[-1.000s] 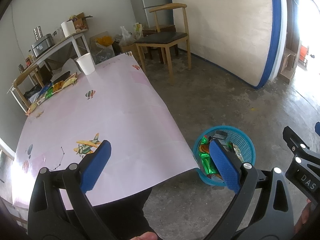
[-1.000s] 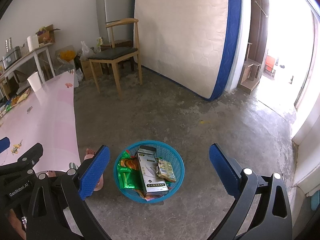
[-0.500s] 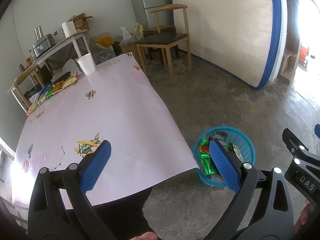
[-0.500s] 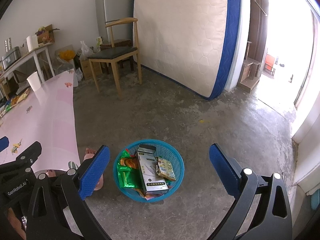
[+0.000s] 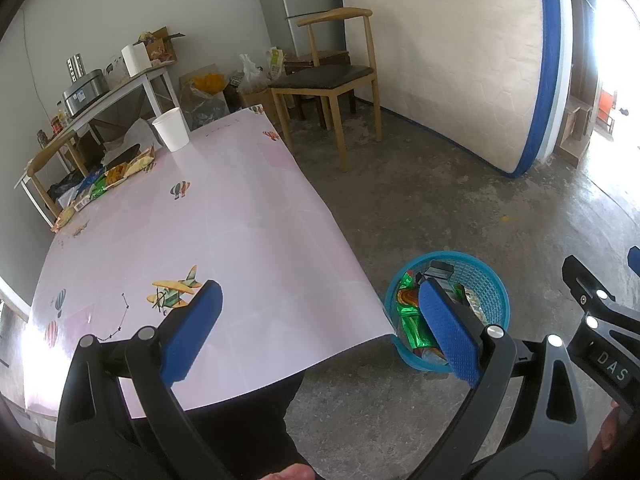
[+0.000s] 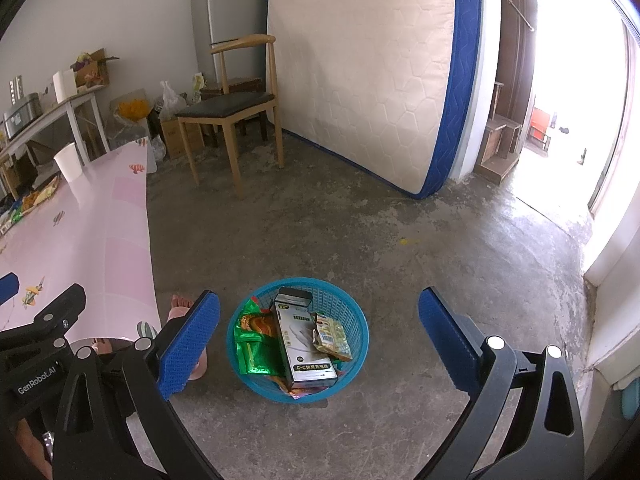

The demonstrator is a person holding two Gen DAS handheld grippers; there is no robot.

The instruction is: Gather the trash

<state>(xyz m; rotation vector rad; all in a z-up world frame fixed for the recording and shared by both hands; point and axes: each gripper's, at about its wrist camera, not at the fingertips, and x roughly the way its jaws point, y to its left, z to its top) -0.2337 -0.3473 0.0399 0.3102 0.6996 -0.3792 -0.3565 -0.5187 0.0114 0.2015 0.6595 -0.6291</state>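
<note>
- Hardly anything has moved since a second ago: both grippers hang where they were, and the basket has slid only slightly in each view.
- Wrappers (image 5: 116,174) lie along the far left edge of the table (image 5: 224,216), well apart from the basket.
- Near them, at the far end, a white cup (image 5: 171,129) stands upright.
- Left gripper (image 5: 318,330) is spread wide and empty, one finger over the table's near edge, the other in front of the basket.
- Blue basket (image 6: 352,314) sits on the floor just beside the table corner, with a box (image 6: 306,342), green wrappers (image 6: 254,352) and a small packet (image 6: 331,335) inside.
- Right gripper (image 6: 318,340) is spread wide and empty above the basket.
- A chair (image 6: 230,108) and a mattress (image 6: 360,68) stand behind.
</note>
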